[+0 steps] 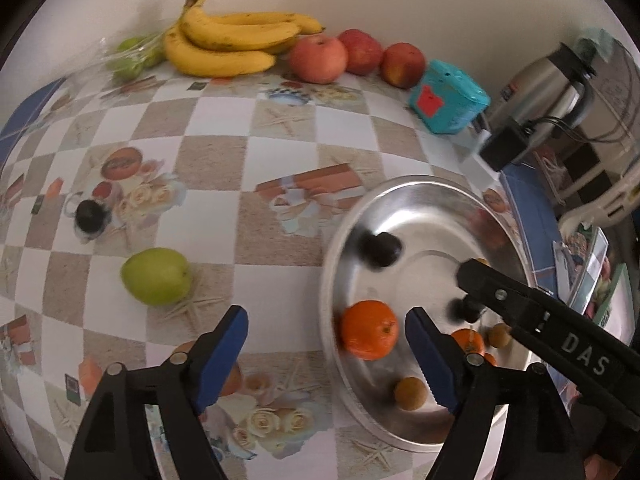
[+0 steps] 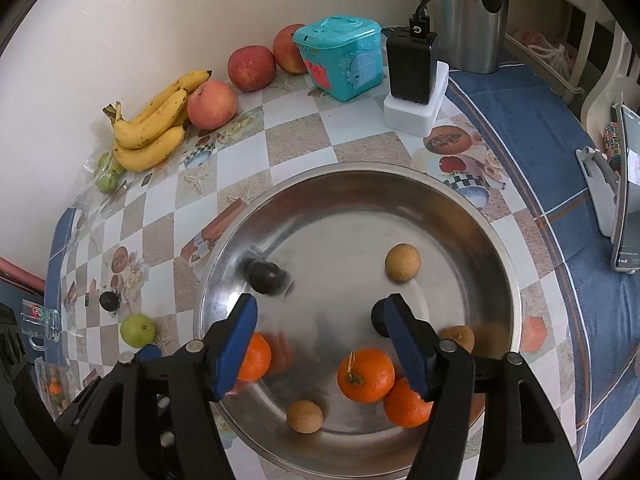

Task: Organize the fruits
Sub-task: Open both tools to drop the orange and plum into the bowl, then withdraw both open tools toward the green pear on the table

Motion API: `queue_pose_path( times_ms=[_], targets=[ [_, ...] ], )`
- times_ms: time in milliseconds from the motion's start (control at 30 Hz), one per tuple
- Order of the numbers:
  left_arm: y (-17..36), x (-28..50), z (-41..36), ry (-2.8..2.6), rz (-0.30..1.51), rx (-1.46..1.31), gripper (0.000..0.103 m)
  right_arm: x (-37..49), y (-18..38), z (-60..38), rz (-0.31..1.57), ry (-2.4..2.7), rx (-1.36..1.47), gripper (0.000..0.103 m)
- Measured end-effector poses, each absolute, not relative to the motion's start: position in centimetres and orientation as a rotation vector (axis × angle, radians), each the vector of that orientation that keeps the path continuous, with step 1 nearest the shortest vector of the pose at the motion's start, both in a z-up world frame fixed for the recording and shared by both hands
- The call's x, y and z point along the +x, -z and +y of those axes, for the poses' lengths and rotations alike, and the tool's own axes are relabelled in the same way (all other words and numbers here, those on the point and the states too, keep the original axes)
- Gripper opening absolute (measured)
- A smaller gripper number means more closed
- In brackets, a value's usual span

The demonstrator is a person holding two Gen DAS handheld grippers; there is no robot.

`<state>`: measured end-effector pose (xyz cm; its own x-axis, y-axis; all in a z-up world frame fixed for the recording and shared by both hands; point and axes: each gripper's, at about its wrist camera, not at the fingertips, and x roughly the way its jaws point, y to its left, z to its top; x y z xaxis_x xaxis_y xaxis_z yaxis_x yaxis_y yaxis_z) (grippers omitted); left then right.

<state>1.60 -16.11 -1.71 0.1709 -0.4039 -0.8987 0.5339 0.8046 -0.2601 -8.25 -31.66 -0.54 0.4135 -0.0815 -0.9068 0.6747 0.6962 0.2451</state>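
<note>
Both grippers, left [image 1: 326, 334] and right [image 2: 320, 330], are held open and empty over the bowl [image 2: 460, 196]. The round plum [image 2: 267, 278] could be rolled against an orange [image 2: 366, 376], or knocked by a finger.

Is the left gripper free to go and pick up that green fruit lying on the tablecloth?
Probably yes. The left gripper is open with nothing between its fingers, and the green fruit lies alone on bare tablecloth, outside the metal bowl, with nothing standing between the two.

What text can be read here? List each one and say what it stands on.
"DAS": raised letters on the black arm of the right gripper, left wrist view.
Power symbol: on the black charger.
Print on the tablecloth and the phone screen: too small to read.
</note>
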Motion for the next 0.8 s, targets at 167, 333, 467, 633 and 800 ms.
queue_pose_path(
  times_ms=[167,333,467,633,800],
  targets=[
    [1.6,3.3,-14.3,0.587,1.236,0.062,0.084,-8.2,0.7,-31.6,1.051,0.517,0.662,0.067],
    [1.5,4.9,-12.0,0.508,1.247,-0.006,0.085,-8.1,0.9,-31.5,1.06,0.513,0.659,0.067],
    [1.6,6.0,-10.1,0.431,1.251,-0.05,0.085,-7.8,0.7,-31.0,1.066,0.497,0.644,0.067],
    [1.4,7.0,-8.0,0.358,1.246,-0.093,0.085,-7.1,0.6,-29.8,1.079,0.463,0.618,0.067],
    [1.3,7.5,-6.9,0.319,1.248,-0.11,0.085,-6.6,0.3,-29.0,1.08,0.442,0.599,0.067]
  ],
)
